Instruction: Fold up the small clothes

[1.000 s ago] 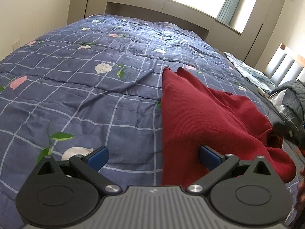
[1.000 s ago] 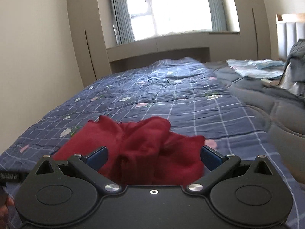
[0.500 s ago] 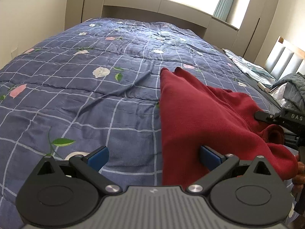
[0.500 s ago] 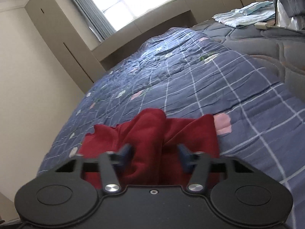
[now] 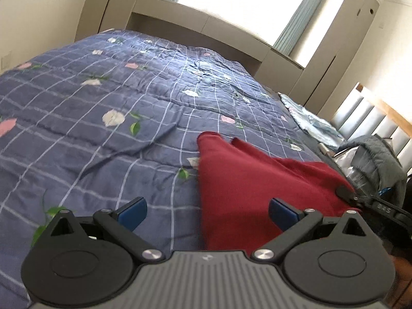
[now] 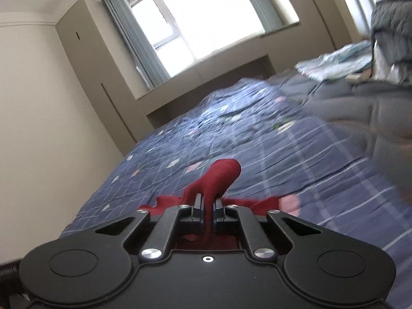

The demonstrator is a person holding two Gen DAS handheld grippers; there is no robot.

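A dark red knit garment [image 5: 247, 180] lies on the blue flowered quilt [image 5: 116, 134], spread toward the right side of the bed. My left gripper [image 5: 206, 212] stands open just above the garment's near left edge, its blue pads on either side with nothing pinched. My right gripper [image 6: 207, 206] is shut on a bunched fold of the red garment [image 6: 219, 177], which rises in a hump in front of the pads. In the left wrist view the right gripper's black tip [image 5: 346, 193] shows at the garment's right edge.
A light blue folded cloth [image 5: 314, 123] lies at the far right of the bed. A grey padded jacket [image 5: 376, 159] is heaped near the headboard [image 5: 373, 113]. A window ledge and cupboards [image 5: 206, 28] stand beyond the bed.
The right gripper closed from wide open onto a fold of the red garment and rolled while shifting sideways. The left gripper rose slightly and stayed open.
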